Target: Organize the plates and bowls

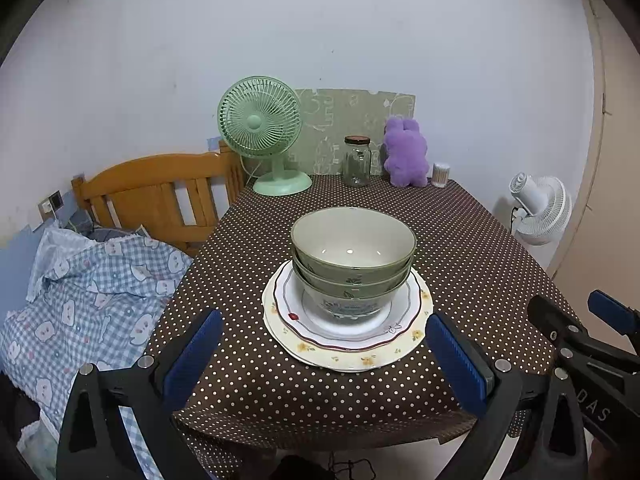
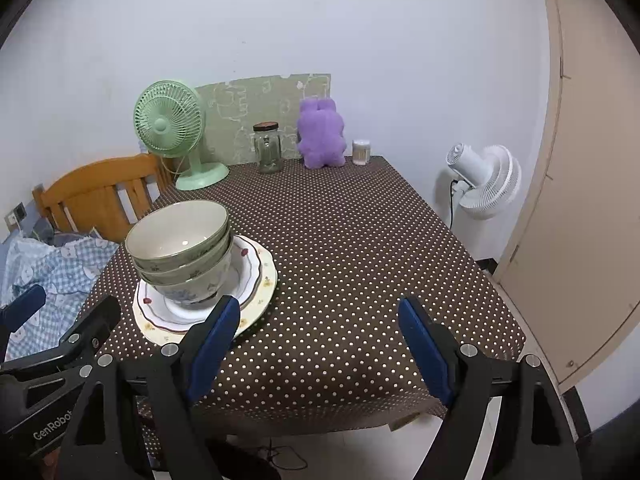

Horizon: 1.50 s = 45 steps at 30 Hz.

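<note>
Three nested bowls (image 1: 352, 240), two green ones over a white floral one, stand on two stacked plates (image 1: 360, 356) near the front of a table with a brown dotted cloth (image 1: 460, 240). My left gripper (image 1: 322, 322) is open wide, its blue pads level with the plates' near edge on either side and touching nothing. In the right wrist view the bowls (image 2: 176, 228) and plates (image 2: 262, 280) lie to the left of my right gripper (image 2: 318, 308). It is open and empty over bare cloth. Each gripper shows in the other's view: the right gripper (image 1: 568, 308), the left gripper (image 2: 72, 300).
A green desk fan (image 1: 260, 120), a glass jar (image 1: 357, 162), a purple plush toy (image 1: 404, 152) and a small container (image 1: 441, 174) line the table's far edge. A wooden headboard (image 1: 160, 192) and checked bedding (image 1: 92, 280) lie left. A white fan (image 2: 484, 180) and a door (image 2: 580, 200) are right.
</note>
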{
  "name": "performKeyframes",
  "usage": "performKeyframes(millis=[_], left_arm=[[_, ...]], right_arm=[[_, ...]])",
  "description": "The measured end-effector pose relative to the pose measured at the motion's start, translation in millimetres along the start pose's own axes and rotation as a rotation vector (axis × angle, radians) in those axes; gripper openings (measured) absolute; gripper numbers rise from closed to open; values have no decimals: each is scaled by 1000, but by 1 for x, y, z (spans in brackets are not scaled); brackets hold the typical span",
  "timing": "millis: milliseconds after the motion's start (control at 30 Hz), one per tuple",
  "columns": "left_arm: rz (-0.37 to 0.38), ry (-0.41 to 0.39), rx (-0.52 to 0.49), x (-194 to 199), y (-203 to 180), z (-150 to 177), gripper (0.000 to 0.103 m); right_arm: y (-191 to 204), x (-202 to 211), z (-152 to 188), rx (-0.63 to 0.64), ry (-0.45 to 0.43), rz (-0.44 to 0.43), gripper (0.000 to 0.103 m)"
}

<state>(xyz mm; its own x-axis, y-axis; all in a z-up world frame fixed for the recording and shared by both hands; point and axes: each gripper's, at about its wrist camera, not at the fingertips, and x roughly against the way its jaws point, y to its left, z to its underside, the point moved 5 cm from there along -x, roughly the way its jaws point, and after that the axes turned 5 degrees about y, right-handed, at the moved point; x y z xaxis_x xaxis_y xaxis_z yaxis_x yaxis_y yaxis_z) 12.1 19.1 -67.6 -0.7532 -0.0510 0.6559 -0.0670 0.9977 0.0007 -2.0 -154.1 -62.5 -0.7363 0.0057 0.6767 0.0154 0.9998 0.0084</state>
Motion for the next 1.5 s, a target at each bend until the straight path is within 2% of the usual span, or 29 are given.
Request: performKeyframes(millis=[1500], left_arm=[[10,14,22,2,-6,1,102]], right_arm=[[-11,-3,2,18,20,-4,84]])
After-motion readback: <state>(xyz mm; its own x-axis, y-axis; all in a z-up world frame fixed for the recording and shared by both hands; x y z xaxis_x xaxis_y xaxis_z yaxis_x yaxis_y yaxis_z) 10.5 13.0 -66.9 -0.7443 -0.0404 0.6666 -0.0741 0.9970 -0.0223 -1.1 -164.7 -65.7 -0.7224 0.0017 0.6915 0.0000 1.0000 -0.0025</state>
